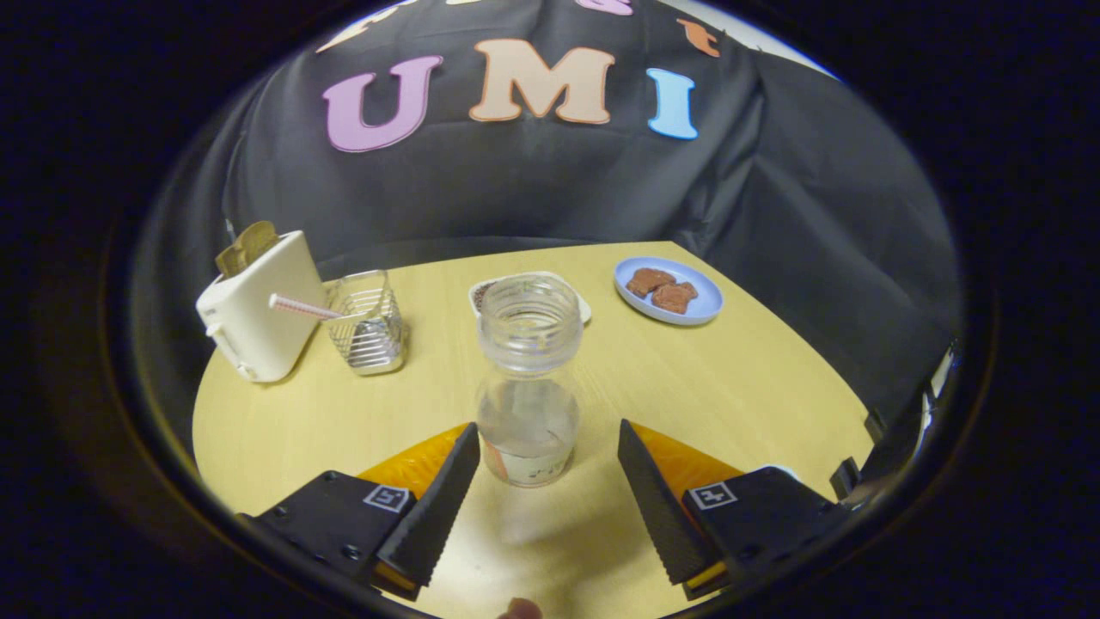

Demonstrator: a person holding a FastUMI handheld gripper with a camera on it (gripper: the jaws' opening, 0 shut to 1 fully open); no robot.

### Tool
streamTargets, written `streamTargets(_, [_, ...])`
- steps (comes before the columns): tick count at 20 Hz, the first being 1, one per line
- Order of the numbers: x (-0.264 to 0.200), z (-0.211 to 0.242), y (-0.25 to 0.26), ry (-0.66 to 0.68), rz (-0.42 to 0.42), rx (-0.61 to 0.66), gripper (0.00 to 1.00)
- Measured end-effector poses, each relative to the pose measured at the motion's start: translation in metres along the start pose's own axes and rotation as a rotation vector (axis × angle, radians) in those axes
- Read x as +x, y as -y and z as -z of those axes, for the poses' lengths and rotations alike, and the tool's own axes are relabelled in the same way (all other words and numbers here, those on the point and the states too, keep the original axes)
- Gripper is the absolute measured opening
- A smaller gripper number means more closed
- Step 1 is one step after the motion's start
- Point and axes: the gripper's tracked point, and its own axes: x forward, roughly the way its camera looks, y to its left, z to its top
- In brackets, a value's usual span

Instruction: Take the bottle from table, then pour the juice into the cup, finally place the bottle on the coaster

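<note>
Gripper view: the camera looks forward along the two fingers over a light wooden table [730,387].
Gripper: the gripper [548,447] has its jaws wide apart and holds nothing; each finger stands clear of the bottle, with a gap of table showing on both sides.
Bottle: the clear bottle [528,387] stands upright on the table, without cap, with some pale liquid in its lower part. Its base is between the two fingertips, about in the middle of the gap, a little closer to the left finger than to the right one. Its open neck rises above the fingertips.
Dish: a small white dish [481,291] with something dark inside lies just beyond the bottle, partly hidden behind the bottle's neck. I cannot tell if this is the cup.
Plate: a pale blue plate [700,311] with brown pieces of food [660,289] lies beyond the right finger, well apart from the bottle.
Wire basket: a metal wire basket [368,322] stands beyond the left finger, and a striped straw [301,306] leans out of it.
Toaster: a cream toaster [258,309] with toast in its slot stands just beside the basket, on its far left side.
Fingertip: a person's fingertip [520,609] shows at the near edge, below the bottle.
</note>
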Motion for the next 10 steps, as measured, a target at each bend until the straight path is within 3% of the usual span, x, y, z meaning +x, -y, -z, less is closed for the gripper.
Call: streamTargets(10, [-0.072, -0.043, 0.001, 0.119, -0.155, -0.039, 1.00])
